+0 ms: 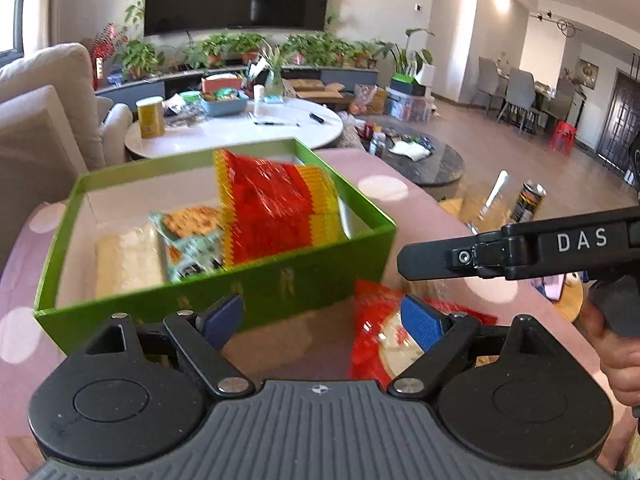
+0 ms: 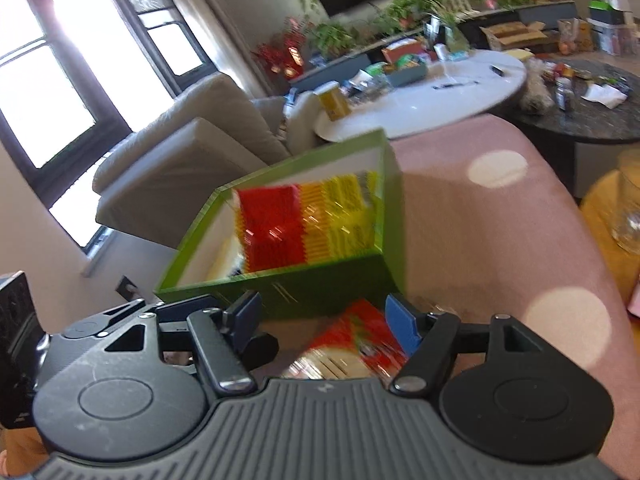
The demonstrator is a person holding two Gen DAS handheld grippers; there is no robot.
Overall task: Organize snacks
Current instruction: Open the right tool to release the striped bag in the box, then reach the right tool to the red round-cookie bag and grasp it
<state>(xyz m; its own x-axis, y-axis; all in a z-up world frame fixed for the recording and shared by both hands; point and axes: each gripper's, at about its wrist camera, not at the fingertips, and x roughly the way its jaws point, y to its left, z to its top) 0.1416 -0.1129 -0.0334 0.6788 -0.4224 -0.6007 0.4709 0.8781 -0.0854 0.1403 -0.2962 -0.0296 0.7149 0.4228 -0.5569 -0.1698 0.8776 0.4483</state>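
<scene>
We see the green box (image 1: 224,280) mostly filled with packets; one red packet (image 1: 376,320) remains outside at its 5 o'clock. Left gripper (image 1: 324,320) and right gripper (image 2: 324,320) fingers stand open, empty.

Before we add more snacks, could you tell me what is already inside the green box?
The green box holds a row of upright red-and-yellow packets, a green-and-white cookie packet and a pale wrapped snack. Whatever lies beneath them is covered.

Green box (image 2: 344,288) of red and yellow packets (image 2: 304,224) beyond wide-apart jaws
</scene>
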